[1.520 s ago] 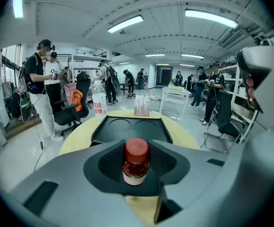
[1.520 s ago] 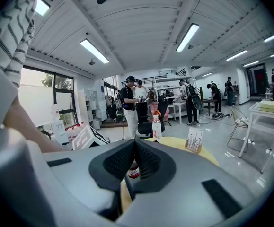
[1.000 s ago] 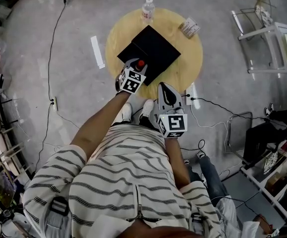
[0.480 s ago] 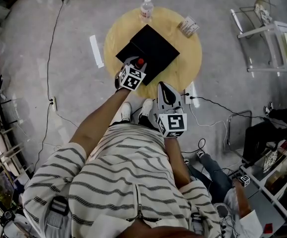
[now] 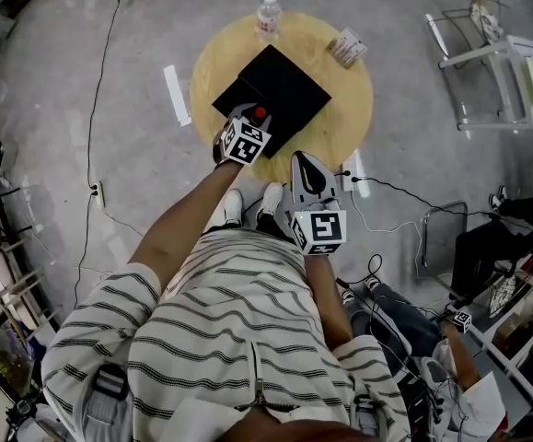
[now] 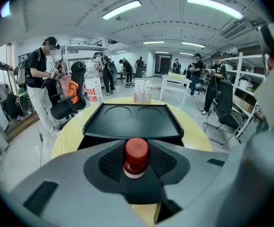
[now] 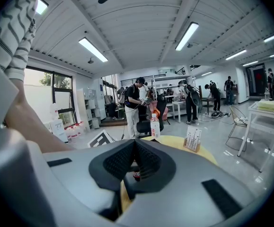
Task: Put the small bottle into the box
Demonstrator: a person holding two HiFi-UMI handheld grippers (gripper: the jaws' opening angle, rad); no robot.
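The small bottle (image 5: 260, 114) with a red cap (image 6: 136, 151) sits upright between the jaws of my left gripper (image 5: 253, 118), which is shut on it. It hangs over the near edge of the black box (image 5: 275, 88) on the round yellow table (image 5: 349, 109). In the left gripper view the box (image 6: 132, 122) lies open just ahead and shows two round recesses. My right gripper (image 5: 307, 162) is held back at the table's near edge, beside my left one. Its jaws (image 7: 136, 167) are shut with nothing in them.
A water bottle (image 5: 267, 15) stands at the table's far edge, and a small card stand (image 5: 346, 49) at the far right. Cables and a power strip (image 5: 355, 175) lie on the floor by the table. A white rack (image 5: 505, 72) stands to the right. People stand in the background.
Both grippers stay about where they were, the bottle still held. A person crouching at the lower right has moved further into view.
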